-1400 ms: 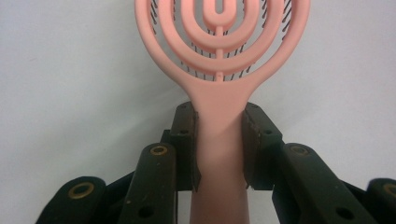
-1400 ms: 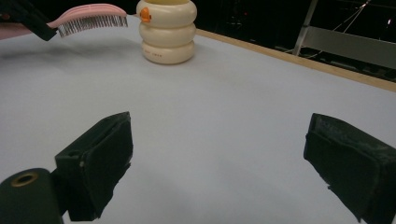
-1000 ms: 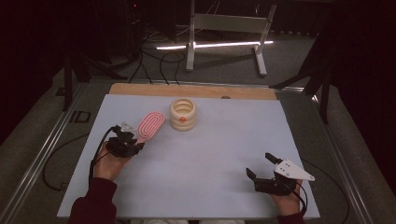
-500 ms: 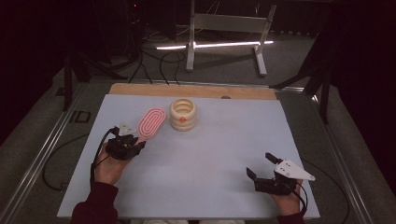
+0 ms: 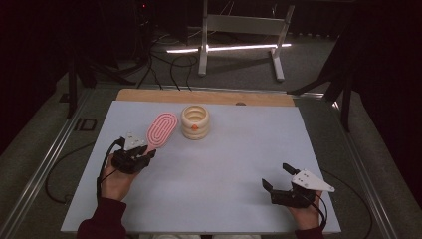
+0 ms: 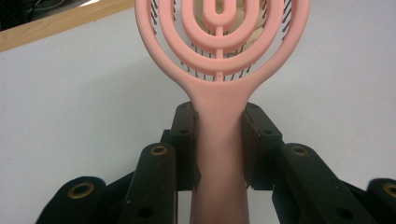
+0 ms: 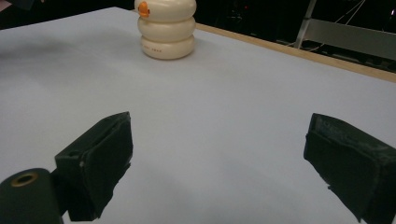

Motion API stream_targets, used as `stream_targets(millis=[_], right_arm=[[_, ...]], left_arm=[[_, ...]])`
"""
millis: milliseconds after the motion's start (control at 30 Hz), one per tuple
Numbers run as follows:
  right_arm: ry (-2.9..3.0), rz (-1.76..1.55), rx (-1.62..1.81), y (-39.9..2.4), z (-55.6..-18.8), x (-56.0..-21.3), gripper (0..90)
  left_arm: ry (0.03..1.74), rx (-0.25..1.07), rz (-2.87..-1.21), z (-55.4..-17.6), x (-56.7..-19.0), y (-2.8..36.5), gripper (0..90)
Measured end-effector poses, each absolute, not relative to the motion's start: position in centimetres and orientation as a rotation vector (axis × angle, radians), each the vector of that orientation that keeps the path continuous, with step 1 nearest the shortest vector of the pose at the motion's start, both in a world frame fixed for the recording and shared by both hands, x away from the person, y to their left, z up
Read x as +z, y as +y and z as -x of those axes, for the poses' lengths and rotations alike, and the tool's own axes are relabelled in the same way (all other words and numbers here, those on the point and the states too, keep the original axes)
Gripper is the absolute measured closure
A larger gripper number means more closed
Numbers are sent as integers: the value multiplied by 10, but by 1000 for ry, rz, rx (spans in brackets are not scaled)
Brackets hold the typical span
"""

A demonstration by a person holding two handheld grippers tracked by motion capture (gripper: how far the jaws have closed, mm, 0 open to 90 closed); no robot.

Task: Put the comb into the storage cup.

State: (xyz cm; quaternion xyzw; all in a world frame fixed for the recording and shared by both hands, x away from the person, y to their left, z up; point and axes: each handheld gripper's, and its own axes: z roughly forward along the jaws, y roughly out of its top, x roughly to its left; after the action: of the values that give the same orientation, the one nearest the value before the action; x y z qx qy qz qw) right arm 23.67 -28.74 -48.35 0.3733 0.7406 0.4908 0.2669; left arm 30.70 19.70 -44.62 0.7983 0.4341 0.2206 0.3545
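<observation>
One pink hairbrush (image 5: 161,130) lies at the table's (image 5: 239,149) left, its handle clamped between the closed jaws of the left gripper (image 5: 144,155). One cream ringed pot (image 5: 195,121) stands just beside the brush head. The right gripper (image 5: 278,178) rests near the table's front right, jaws wide apart, holding nothing. The brush's bristles are mostly hidden.
</observation>
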Motion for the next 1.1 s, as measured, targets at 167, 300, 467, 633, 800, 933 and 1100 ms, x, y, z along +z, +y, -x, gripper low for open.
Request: stream_targets(millis=[167,300,467,633,800,933,1100], right_arm=[[2000,-1019,1320,-287,-237,-484,77],[2003,-1016,1313,-286,-238,-484,77],[2007,-1020,1310,-284,-239,-485,77],[2014,-1021,1307,-282,-239,-486,77],[2003,-1056,1351,-284,-240,-484,77],[1999,-1071,1370,-284,-241,-483,77],[2019,-1048,1368,-278,-244,-478,77]], left_arm=[[1101,576,-2050,-303,-444,198,703],[1092,576,-2031,-300,-443,197,703],[1074,559,-2020,-296,-445,197,703],[1071,566,-2005,-294,-444,199,704],[1043,579,-1997,-292,-442,197,704],[1023,585,-1990,-291,-439,194,703],[991,581,-1989,-289,-436,189,703]])
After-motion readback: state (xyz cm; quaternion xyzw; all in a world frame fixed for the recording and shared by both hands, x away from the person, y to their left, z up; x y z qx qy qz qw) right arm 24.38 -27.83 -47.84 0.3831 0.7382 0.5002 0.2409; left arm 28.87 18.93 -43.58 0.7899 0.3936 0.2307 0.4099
